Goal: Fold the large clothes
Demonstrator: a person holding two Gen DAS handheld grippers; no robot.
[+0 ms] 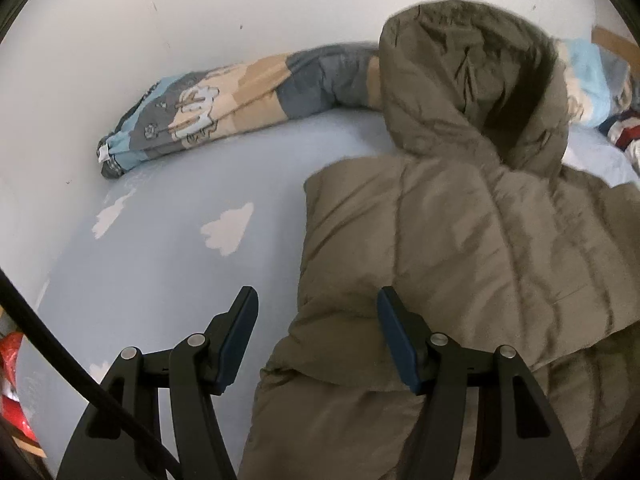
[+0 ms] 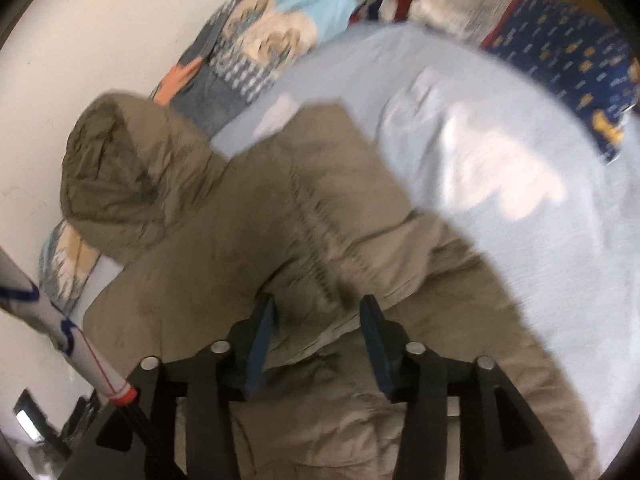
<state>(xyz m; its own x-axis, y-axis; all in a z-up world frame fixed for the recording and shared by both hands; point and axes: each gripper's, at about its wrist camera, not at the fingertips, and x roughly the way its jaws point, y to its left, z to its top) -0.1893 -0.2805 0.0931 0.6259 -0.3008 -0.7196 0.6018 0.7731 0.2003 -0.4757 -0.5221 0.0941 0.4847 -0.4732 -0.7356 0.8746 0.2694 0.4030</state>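
Observation:
An olive-brown padded jacket (image 1: 460,248) lies on a light blue bed sheet (image 1: 160,264) printed with white clouds. Its hood (image 1: 472,80) points toward the wall. My left gripper (image 1: 316,296) hovers open over the jacket's left edge; one finger is above the sheet and the other above the fabric, and nothing is pinched. In the blurred right wrist view the same jacket (image 2: 248,240) and hood (image 2: 116,172) fill the middle. My right gripper (image 2: 319,304) stands open just above a crumpled fold, and its pads do not press on the cloth.
A rolled patchwork quilt (image 1: 208,108) runs along the white wall (image 1: 120,20) and shows again in the right wrist view (image 2: 248,48). Navy patterned bedding (image 2: 560,52) lies at the far right. A white tube with a red band (image 2: 80,340) crosses the lower left. A red item (image 1: 12,360) sits beside the bed.

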